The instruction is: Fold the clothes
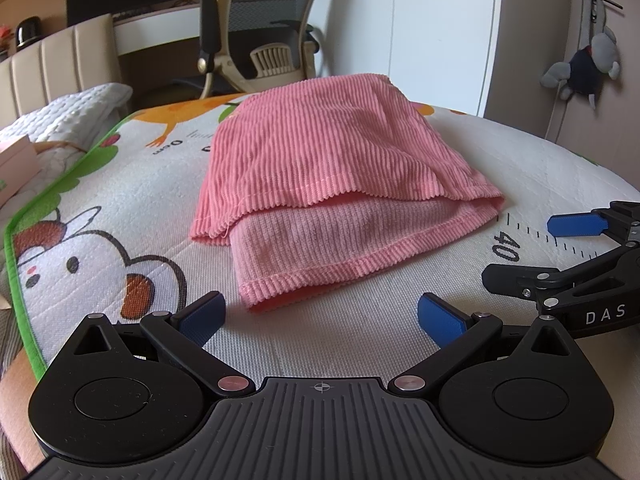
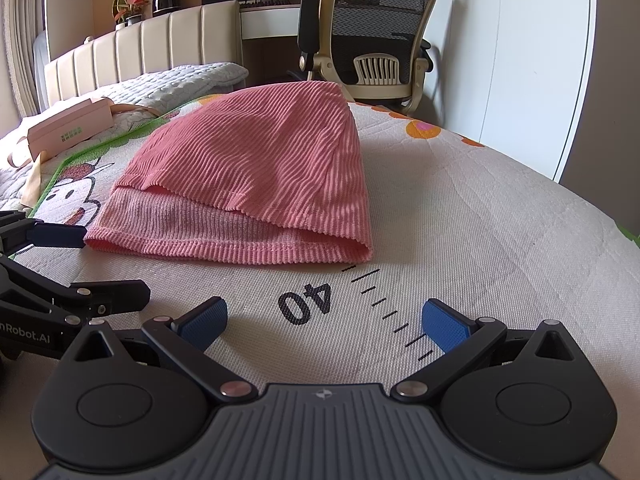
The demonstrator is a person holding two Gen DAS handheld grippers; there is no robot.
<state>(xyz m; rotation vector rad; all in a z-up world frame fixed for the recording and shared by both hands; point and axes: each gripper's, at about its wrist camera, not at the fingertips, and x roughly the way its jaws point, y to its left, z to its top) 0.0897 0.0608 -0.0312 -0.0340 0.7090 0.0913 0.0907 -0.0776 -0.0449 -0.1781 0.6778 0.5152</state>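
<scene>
Lying folded on quilted mat [image 1: 360, 344], ribbed pink garment [image 1: 320, 168]; both hand-held grippers [image 1: 320, 316] [image 2: 324, 320] released, empty.

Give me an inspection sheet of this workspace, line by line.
Surface: printed play mat with ruler marks, spread over a bed.
Job's things: pink ribbed garment folded on the mat, paler inner layer showing at the near edge.
Clutter: pink box on the bedding beside the mat.
Grippers: left gripper and right gripper both open, empty, short of the garment.
Cables: a thin cord beneath the hanging plush toy.
Surroundings: office chair, padded headboard, potted plants.
</scene>
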